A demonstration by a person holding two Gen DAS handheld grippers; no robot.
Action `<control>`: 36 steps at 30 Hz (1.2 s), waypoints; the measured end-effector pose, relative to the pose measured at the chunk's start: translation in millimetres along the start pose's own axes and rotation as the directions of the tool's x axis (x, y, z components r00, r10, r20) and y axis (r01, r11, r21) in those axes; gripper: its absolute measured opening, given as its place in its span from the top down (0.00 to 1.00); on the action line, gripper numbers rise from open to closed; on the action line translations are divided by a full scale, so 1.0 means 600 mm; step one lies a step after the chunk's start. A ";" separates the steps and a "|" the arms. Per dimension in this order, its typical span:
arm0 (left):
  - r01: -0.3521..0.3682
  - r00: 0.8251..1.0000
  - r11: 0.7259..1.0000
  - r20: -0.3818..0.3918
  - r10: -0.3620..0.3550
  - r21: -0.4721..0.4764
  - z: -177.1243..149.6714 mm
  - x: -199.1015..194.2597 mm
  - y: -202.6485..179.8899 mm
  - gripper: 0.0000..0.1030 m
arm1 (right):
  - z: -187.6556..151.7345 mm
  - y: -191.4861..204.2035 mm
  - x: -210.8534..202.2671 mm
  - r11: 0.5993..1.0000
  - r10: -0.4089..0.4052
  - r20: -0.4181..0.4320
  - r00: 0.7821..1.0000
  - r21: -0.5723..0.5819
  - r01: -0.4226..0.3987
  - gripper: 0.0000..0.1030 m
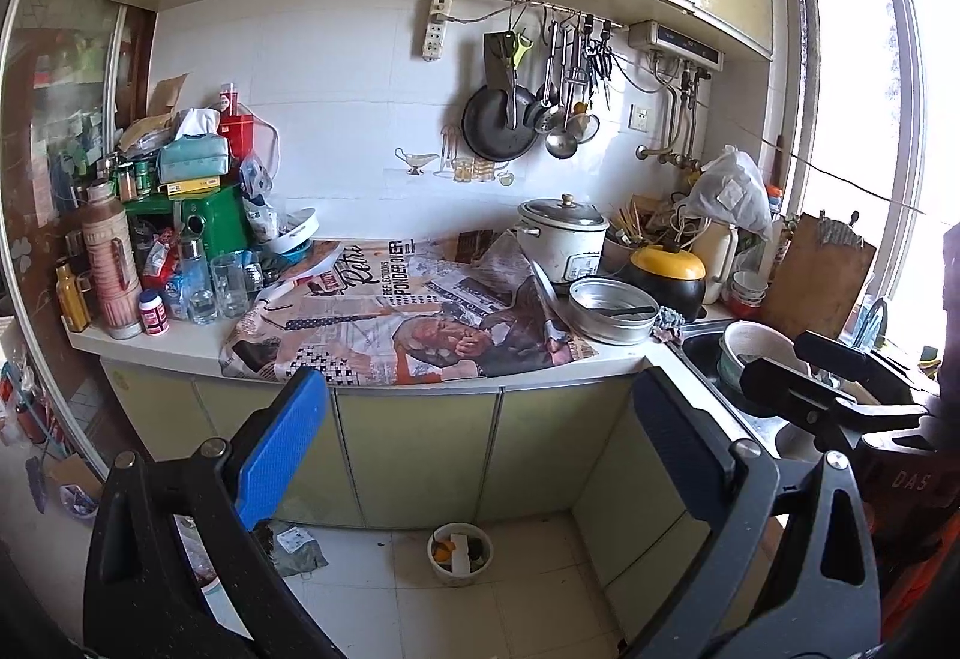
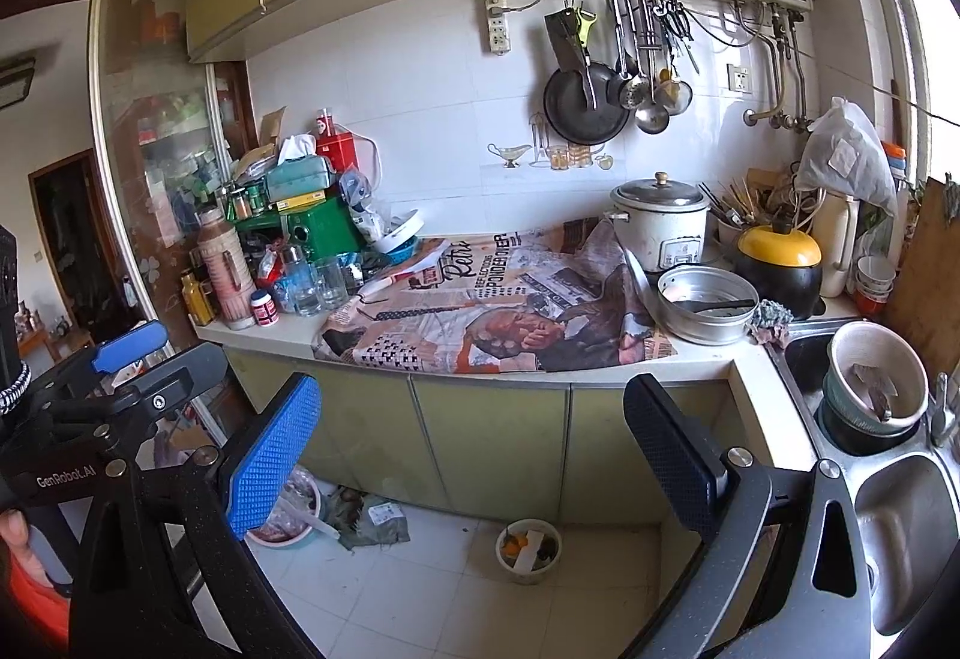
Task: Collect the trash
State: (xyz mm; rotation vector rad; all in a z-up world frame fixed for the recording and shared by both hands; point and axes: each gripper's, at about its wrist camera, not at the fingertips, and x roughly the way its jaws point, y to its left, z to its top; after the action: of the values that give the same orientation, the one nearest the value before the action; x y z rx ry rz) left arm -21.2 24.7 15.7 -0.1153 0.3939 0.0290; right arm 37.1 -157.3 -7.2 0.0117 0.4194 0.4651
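A small white trash bin [image 1: 459, 554] [image 2: 528, 550] with scraps in it stands on the floor tiles below the counter. A crumpled packet [image 1: 297, 548] [image 2: 375, 524] lies on the floor to its left. Sheets of newspaper [image 1: 408, 317] [image 2: 492, 311] cover the counter's middle. My left gripper [image 1: 477, 401] is open and empty, held in front of the cabinet doors, above the bin. My right gripper [image 2: 474, 395] is likewise open and empty at about the same height. Each gripper shows at the edge of the other's view.
Bottles, glasses and boxes [image 1: 180, 215] crowd the counter's left end. A rice cooker [image 2: 660, 227], a steel pan [image 2: 708, 302] and a yellow-lidded pot [image 2: 779, 263] stand at the right. The sink [image 2: 900, 527] holds stacked bowls [image 2: 876, 383]. A basin [image 2: 288, 515] sits on the floor.
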 end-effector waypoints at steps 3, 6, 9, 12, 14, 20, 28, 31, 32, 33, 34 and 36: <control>0.005 1.000 1.000 0.001 -0.005 -0.001 0.002 0.001 -0.001 0.01 | 0.000 0.000 0.000 1.000 0.000 0.000 1.000 0.000 0.000 0.02; 0.003 1.000 1.000 0.007 -0.003 -0.004 0.004 0.001 -0.003 0.01 | 0.000 0.000 -0.001 1.000 0.000 0.001 1.000 0.002 0.000 0.02; 0.001 1.000 1.000 0.008 -0.001 -0.003 0.005 0.002 -0.005 0.01 | 0.000 0.000 0.000 1.000 0.002 0.002 1.000 0.002 -0.002 0.02; 0.003 1.000 1.000 0.010 -0.003 -0.003 0.006 0.001 -0.005 0.01 | 0.001 -0.002 0.000 1.000 0.002 0.001 1.000 0.004 -0.002 0.02; 0.002 1.000 1.000 0.011 -0.002 -0.001 0.007 0.002 -0.006 0.01 | 0.002 -0.003 -0.001 1.000 0.002 0.002 1.000 0.005 -0.002 0.02; 0.004 1.000 1.000 0.014 -0.004 -0.001 0.008 0.001 -0.006 0.01 | 0.005 0.000 0.000 1.000 0.000 0.002 1.000 0.004 0.000 0.02; 0.002 1.000 1.000 0.014 -0.002 0.001 0.008 0.000 -0.012 0.01 | 0.005 -0.002 0.000 1.000 0.000 0.000 1.000 0.006 0.000 0.02; 0.003 1.000 1.000 0.007 -0.003 -0.001 0.008 0.004 -0.013 0.01 | 0.007 0.000 0.002 1.000 -0.001 -0.001 1.000 0.008 0.001 0.02; 0.003 1.000 1.000 0.007 -0.003 -0.002 0.008 0.005 -0.013 0.01 | 0.008 0.001 0.003 1.000 -0.003 -0.002 1.000 0.009 0.003 0.02; 0.003 1.000 1.000 0.005 -0.003 -0.001 0.009 0.007 -0.013 0.01 | 0.009 0.003 0.005 1.000 -0.004 -0.002 1.000 0.010 0.004 0.02; 0.001 1.000 1.000 0.003 -0.001 -0.001 0.010 0.009 -0.013 0.01 | 0.010 0.003 0.006 1.000 -0.004 -0.004 1.000 0.011 0.004 0.02; 0.001 1.000 1.000 -0.001 -0.001 -0.003 0.011 0.014 -0.012 0.01 | 0.010 0.003 0.011 1.000 -0.004 -0.007 1.000 0.013 0.004 0.02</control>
State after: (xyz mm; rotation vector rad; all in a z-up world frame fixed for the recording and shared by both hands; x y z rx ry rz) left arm -10.6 18.6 19.0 -0.1180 0.3946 0.0285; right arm 44.0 -152.1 -4.1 0.0220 0.4291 0.4581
